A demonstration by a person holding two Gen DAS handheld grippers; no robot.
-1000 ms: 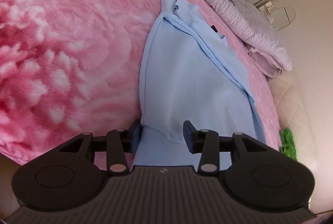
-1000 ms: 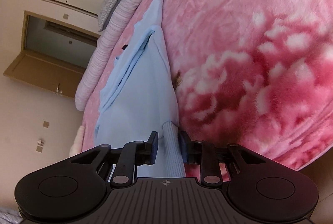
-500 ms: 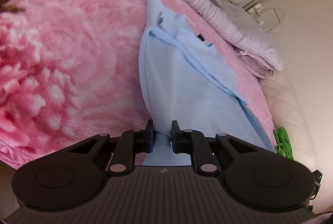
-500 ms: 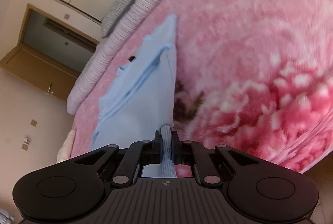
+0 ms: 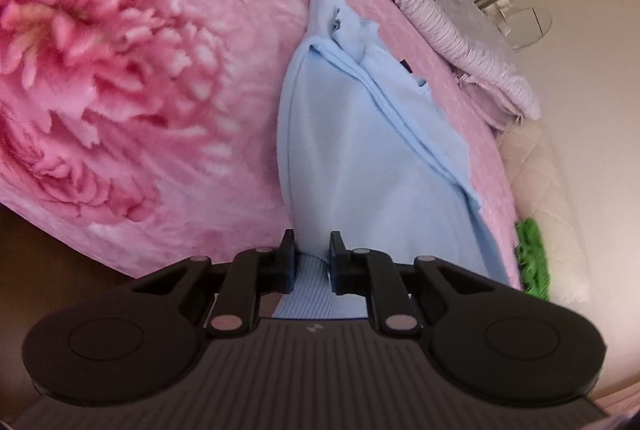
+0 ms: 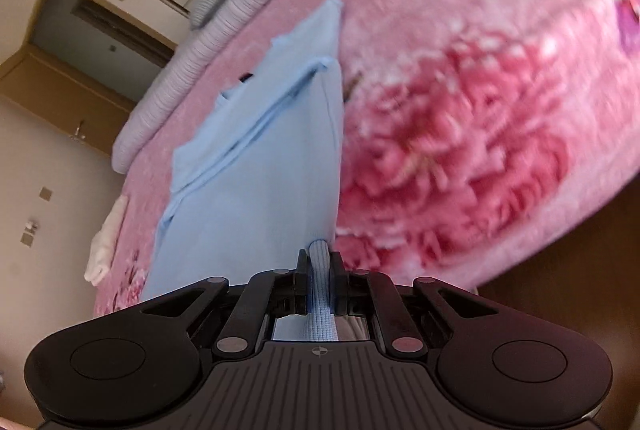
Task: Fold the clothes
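1. My left gripper [image 5: 313, 257] has drawn in from wide a second ago to narrow now, and the ribbed hem of the light blue sweater [image 5: 360, 150] is bunched between its jaws — I judge it gripped, though the cloth fills a wider gap than on the other side.

2. My right gripper [image 6: 320, 264] was a little apart around the hem a second ago; now it is pinched tight on a thin ribbed strip of that same hem, which runs back between the fingers toward the camera.

3. The sweater lies lengthwise on the pink floral blanket [image 5: 120, 78], its near hem at the bed's edge in my tongs, its far end with the rumpled collar and folded-in sleeves pointing toward the striped pillows [image 5: 448, 14] at the head.

4. Both views have tipped and the body panel now rises to the jaws instead of lying flat — the hem has come up off the blanket.

5. What that means: both bottom corners are secured, so the grasp step looks finished. The next move, as I judge it, is carrying the hem forward over the body toward the collar, keeping both hands level so the fold lands straight.

6. One risk: the left hold bunches more cloth, so that corner may drag unevenly.
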